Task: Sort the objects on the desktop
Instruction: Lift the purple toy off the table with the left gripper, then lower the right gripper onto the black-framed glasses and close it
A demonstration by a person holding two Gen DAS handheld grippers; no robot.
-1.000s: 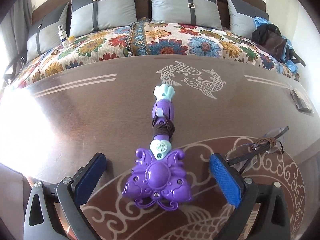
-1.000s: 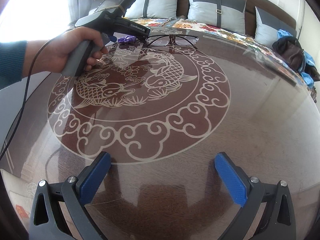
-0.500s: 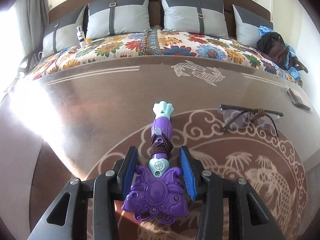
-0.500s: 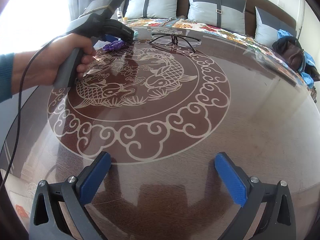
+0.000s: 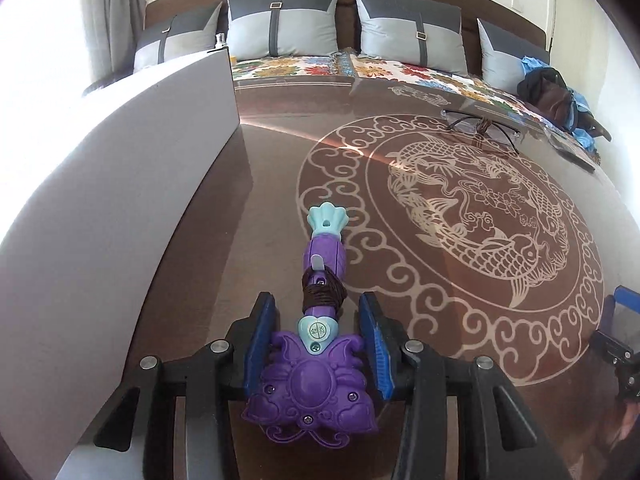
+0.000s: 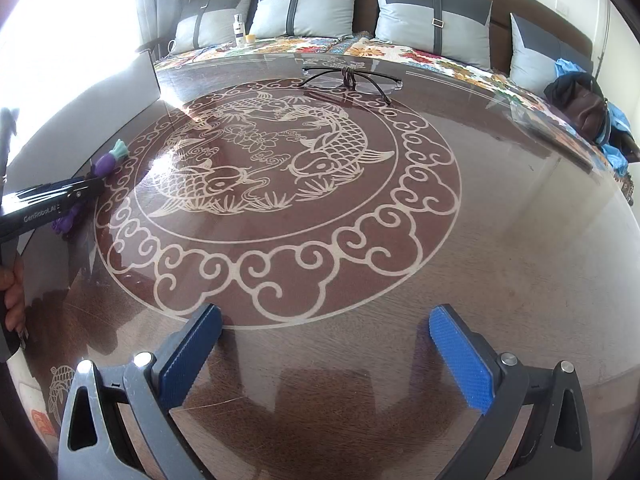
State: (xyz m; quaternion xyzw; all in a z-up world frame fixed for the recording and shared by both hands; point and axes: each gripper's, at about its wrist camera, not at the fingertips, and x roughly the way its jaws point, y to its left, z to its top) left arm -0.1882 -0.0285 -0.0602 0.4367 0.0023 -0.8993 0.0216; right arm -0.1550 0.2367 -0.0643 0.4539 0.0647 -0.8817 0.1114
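Observation:
My left gripper (image 5: 318, 330) is shut on a purple toy wand (image 5: 320, 276) with a butterfly-shaped head, a teal tip and a dark cord wound round its handle. It holds the wand over the left part of the table, beside a grey-white box wall (image 5: 120, 200). The wand also shows at the left of the right wrist view (image 6: 106, 164), under the left gripper's body. My right gripper (image 6: 326, 344) is open and empty above the table's near edge. A pair of black-framed glasses (image 6: 352, 80) lies at the far side of the table.
The glass table (image 6: 500, 240) bears a koi-and-cloud pattern. A sofa with grey cushions (image 6: 432, 20) and a floral cover runs behind it. A dark bag (image 6: 584, 104) lies at the right, and a small bottle (image 6: 239, 30) stands on the sofa.
My left gripper closed on the wand, lifted it and carried it left and back, from the far side of the table to beside the box. The right gripper stayed still.

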